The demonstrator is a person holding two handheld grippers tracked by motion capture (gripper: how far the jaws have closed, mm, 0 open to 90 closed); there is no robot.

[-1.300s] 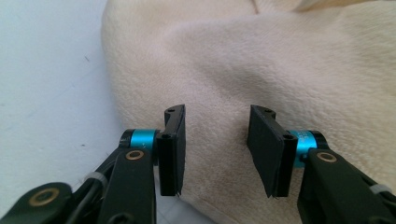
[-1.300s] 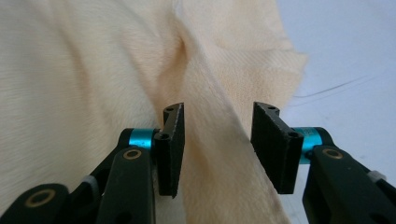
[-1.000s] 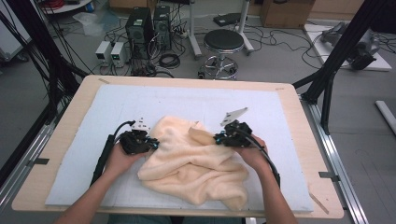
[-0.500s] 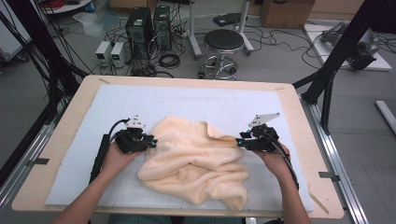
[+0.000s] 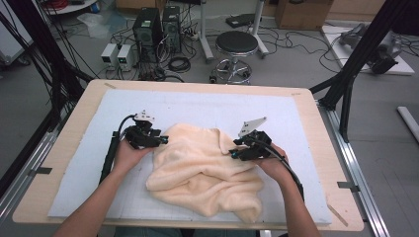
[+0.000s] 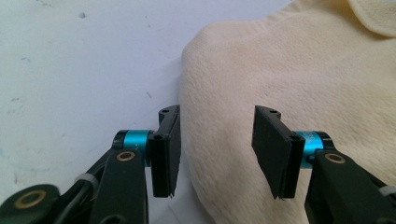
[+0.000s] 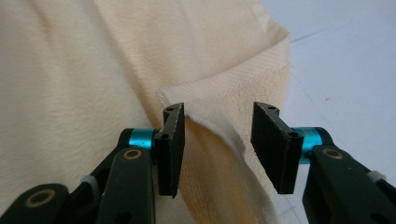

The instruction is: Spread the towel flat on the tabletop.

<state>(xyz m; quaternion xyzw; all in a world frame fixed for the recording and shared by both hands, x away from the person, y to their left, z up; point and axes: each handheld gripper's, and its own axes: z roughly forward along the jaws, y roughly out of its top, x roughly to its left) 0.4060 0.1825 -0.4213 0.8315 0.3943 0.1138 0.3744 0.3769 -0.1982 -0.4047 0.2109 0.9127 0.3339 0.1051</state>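
- The left tongs (image 5: 162,140) are seen at about 9 o'clock of the cream towel (image 5: 202,170), held in the left hand (image 5: 129,154) just at the towel's left edge.
- In the left gripper view, the left tongs (image 6: 215,140) stand spread; the jaws have just been opening. The towel's edge (image 6: 289,84) lies between and beyond them, and no pad is seen pressing on it.
- The towel is found crumpled near the middle of the white mat (image 5: 296,123) on the worktop (image 5: 64,143), with one corner trailing toward 5 o'clock.
- The right tongs (image 5: 233,154) are seen at about 3 o'clock of the towel, held in the right hand (image 5: 272,160), with the tips over the cloth.
- In the right gripper view, the right tongs (image 7: 217,140) stand spread; the jaws have just been opening. A folded hem of the towel (image 7: 224,93) rises between the jaws, nearest the left one; whether it touches that pad cannot be told.
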